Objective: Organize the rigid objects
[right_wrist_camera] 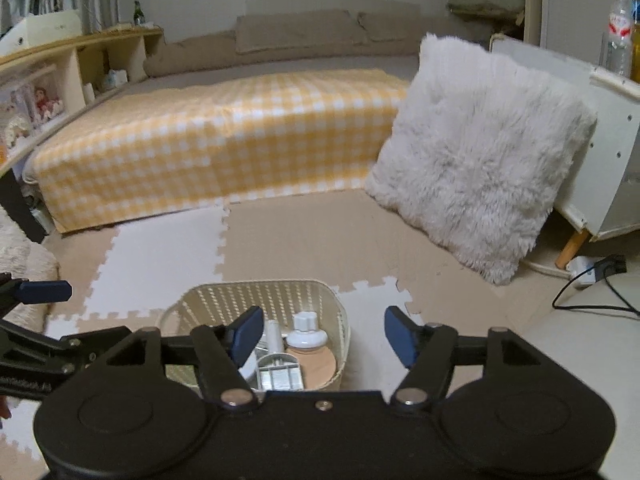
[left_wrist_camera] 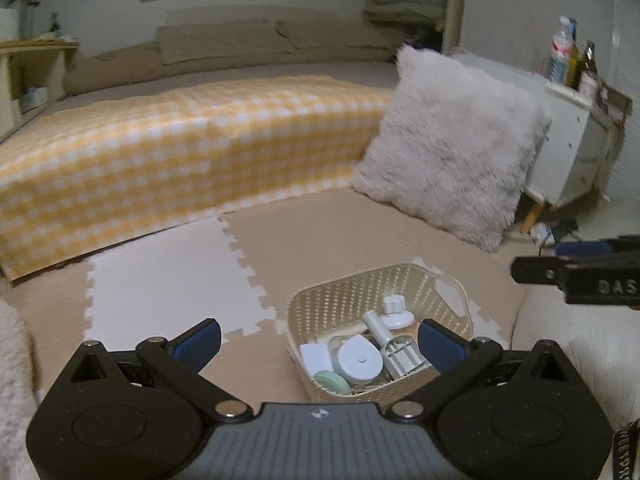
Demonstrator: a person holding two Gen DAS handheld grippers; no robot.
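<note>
**Inspector:** Floor of interlocking foam mats (right_wrist_camera: 312, 240), beige and white, runs up to a bed (right_wrist_camera: 224, 136) under a yellow check cover; a shaggy cushion (left_wrist_camera: 452, 148) leans at the right. The basket (left_wrist_camera: 316, 304) stands on the mats just ahead of both tools.

**Assistant:** State of the tools?

**Inspector:** Left gripper (left_wrist_camera: 320, 342) has its fingers spread wide, nothing between the pads. Right gripper (right_wrist_camera: 324, 336) has its fingers apart too, and empty; the basket lies below and beyond them, untouched. Both tools hang above the basket.

**Assistant:** Contents?

**Inspector:** A white bottle (left_wrist_camera: 394, 314), a round white lid (left_wrist_camera: 360, 360), a green disc (left_wrist_camera: 332, 382), a white block (left_wrist_camera: 316, 356) and a grey slotted piece (left_wrist_camera: 402, 354), all inside the walls. By my reading the items are in and the step is withdrawal.

**Assistant:** How to do it well?

**Inspector:** Lift straight off with the fingers spread, so no pad catches the rim or tips the bottle. Keep the two tools apart.

**Assistant:** Limits of inspection?

**Inspector:** Each tool's body hides the basket's near wall. The left pad covers part of the contents in the right view. Both pictures are soft; what the slotted piece is, I cannot tell. No loose items show on the mats, but the floor beneath the tools is unseen.
</note>
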